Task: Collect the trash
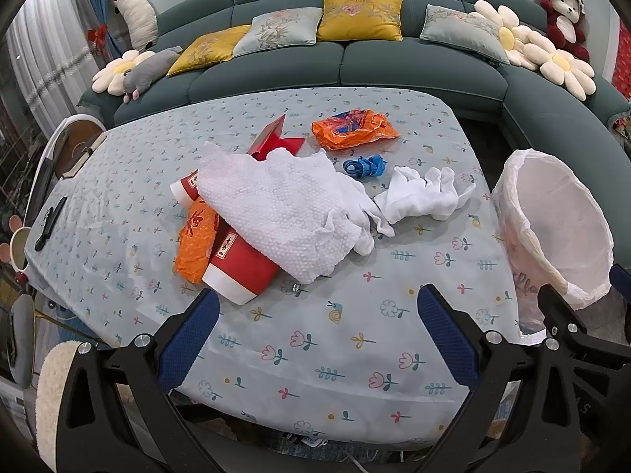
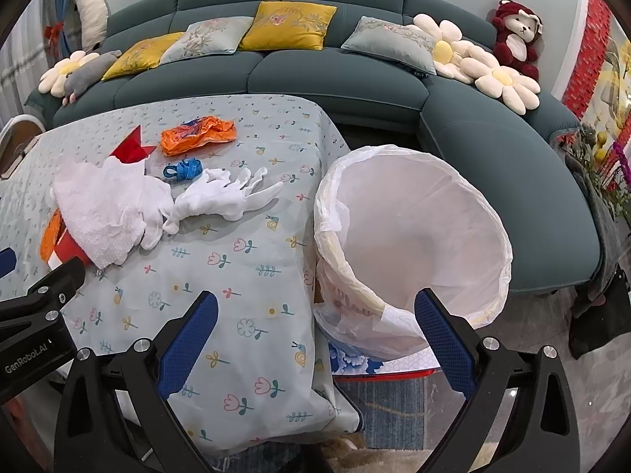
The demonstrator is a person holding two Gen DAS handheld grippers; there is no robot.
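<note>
Where it lies crumpled, white dimpled paper towel [image 1: 284,213] drapes red cups [image 1: 240,272].

Dimpled white paper towel [image 1: 284,213], glossy orange plastic wrapper [image 1: 353,126] (crinkled), matt cotton tablecloth [image 1: 315,354].

The left gripper [image 1: 317,321] is held level at the near edge of the scene, its two blue-padded fingers [image 1: 188,341] spread wide apart, and nothing is gripped between them. The right gripper [image 2: 315,325] is held in the same way just to the right of it, its blue-padded fingers [image 2: 443,337] likewise spread wide with nothing clamped. Both are pointed toward the far side. In the right wrist view the black body of the left gripper is seen at the near left edge.
</note>
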